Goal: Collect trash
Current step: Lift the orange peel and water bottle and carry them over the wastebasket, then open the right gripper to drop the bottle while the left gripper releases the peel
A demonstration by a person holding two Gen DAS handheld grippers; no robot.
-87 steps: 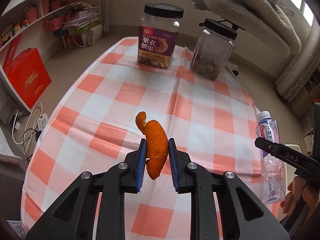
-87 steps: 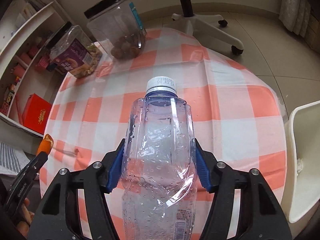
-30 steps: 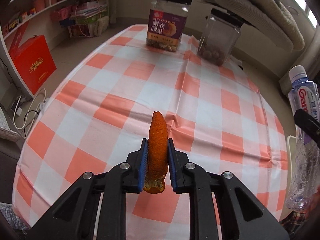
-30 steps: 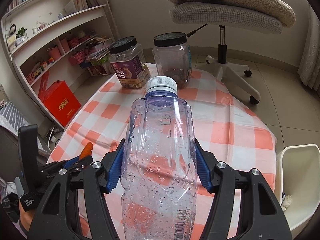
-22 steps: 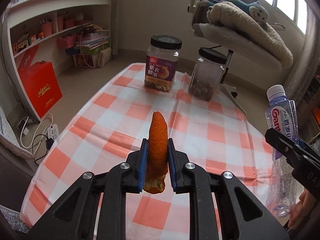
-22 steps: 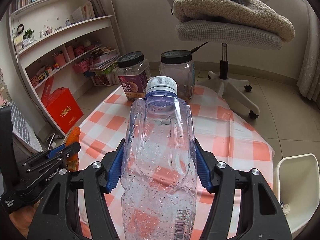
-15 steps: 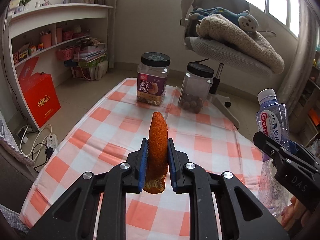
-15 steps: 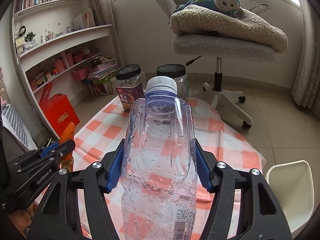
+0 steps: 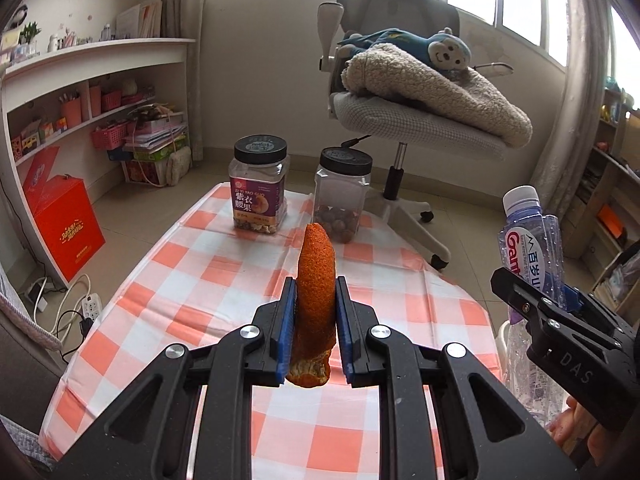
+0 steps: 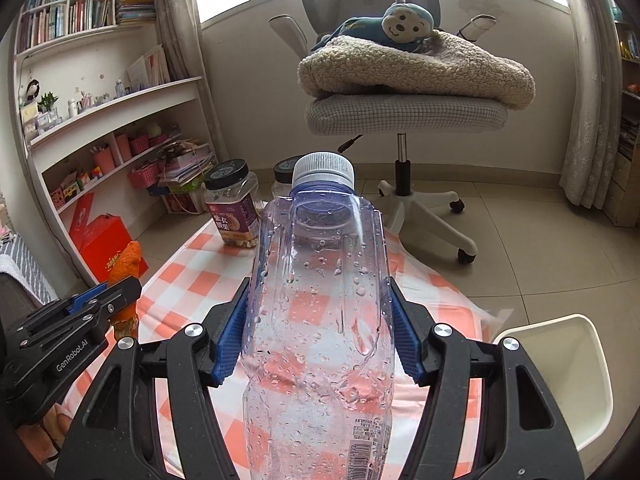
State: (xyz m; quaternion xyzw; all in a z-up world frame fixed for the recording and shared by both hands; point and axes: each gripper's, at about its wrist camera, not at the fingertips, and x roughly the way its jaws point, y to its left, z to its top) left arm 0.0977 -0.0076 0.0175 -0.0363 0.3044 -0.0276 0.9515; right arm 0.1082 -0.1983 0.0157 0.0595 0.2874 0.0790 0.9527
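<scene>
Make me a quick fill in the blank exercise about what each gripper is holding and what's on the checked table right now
1. The left gripper is shut on a piece of ____ peel.
2. The right gripper grips a clear plastic ____ with a white cap.
3. Two jars with ____ lids stand at the far end of the table.
4. The white bin stands on the ____, beside the table.

Missing words: orange; bottle; black; floor
</scene>
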